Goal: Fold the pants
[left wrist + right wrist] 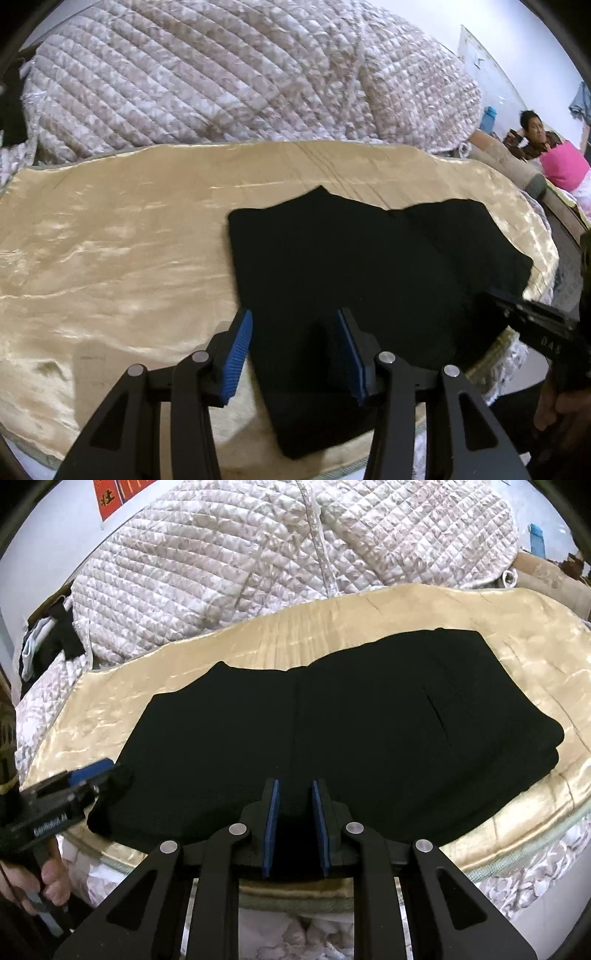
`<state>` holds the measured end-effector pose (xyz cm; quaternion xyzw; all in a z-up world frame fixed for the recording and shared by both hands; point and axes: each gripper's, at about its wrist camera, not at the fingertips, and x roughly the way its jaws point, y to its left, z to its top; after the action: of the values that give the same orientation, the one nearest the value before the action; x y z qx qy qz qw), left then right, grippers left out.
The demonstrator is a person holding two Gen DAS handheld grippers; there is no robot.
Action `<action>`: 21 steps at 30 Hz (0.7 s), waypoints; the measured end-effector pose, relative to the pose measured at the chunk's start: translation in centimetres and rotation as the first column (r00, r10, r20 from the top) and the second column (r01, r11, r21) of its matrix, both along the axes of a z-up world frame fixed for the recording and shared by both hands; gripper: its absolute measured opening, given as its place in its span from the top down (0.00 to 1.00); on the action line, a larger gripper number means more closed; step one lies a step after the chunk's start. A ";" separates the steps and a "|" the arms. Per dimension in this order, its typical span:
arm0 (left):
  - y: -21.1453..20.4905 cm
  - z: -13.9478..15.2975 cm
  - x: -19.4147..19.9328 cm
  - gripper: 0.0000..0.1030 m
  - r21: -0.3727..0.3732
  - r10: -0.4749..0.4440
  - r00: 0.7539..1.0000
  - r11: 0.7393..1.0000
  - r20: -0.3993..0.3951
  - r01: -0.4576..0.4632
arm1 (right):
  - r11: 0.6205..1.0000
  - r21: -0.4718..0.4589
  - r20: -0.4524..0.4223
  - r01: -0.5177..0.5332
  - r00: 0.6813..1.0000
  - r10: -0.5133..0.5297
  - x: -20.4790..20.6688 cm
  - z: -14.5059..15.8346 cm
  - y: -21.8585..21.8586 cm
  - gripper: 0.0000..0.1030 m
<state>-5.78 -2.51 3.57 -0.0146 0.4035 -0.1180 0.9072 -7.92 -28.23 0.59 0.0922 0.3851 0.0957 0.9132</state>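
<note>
Black pants lie folded into a wide flat bundle on a gold satin cloth; they also fill the middle of the right wrist view. My left gripper is open, its blue pads spread just above the pants' near left edge, holding nothing. My right gripper has its jaws a narrow gap apart over the pants' near edge, with nothing clamped between them. Each gripper shows in the other's view: the right at the pants' right edge, the left at the left corner.
A quilted pale bedspread is heaped behind the gold cloth. The bed's front edge runs just under the grippers. A person with a pink pillow sits at the far right. Dark clothes lie far left.
</note>
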 end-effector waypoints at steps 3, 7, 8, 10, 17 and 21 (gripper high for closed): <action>0.4 -1.2 0.8 0.52 -0.015 0.012 0.998 1.000 -0.068 -0.013 | 0.999 0.024 -0.031 0.034 0.999 -0.033 0.6 -0.3 -1.2 0.82; 0.7 -0.4 0.5 0.52 -0.024 0.019 0.999 1.000 -0.037 -0.020 | 0.988 0.042 0.025 0.150 0.988 -0.151 0.1 1.4 -4.2 0.82; 0.8 -0.1 0.5 0.52 -0.035 0.023 0.999 0.999 -0.028 -0.024 | 0.981 0.067 0.029 0.185 0.982 -0.187 -0.1 1.6 -5.4 0.80; 0.9 0.3 0.3 0.52 -0.048 0.021 1.000 0.999 -0.014 -0.021 | 0.963 0.112 0.026 0.243 0.969 -0.247 -0.8 1.5 -7.3 0.69; 0.8 -0.2 0.6 0.52 -0.057 0.015 0.999 0.998 -0.040 -0.017 | 0.902 0.214 -0.009 0.375 0.924 -0.382 -2.2 0.9 -11.2 0.54; 0.7 -0.2 0.6 0.52 -0.058 0.007 0.999 0.998 -0.043 -0.009 | 0.871 0.293 -0.050 0.395 0.916 -0.398 -2.3 0.2 -12.2 0.54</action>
<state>-5.21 -1.85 3.39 -0.0449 0.4191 -0.1257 0.8981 -10.22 -40.44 0.77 0.3047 0.3335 -0.0362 0.8914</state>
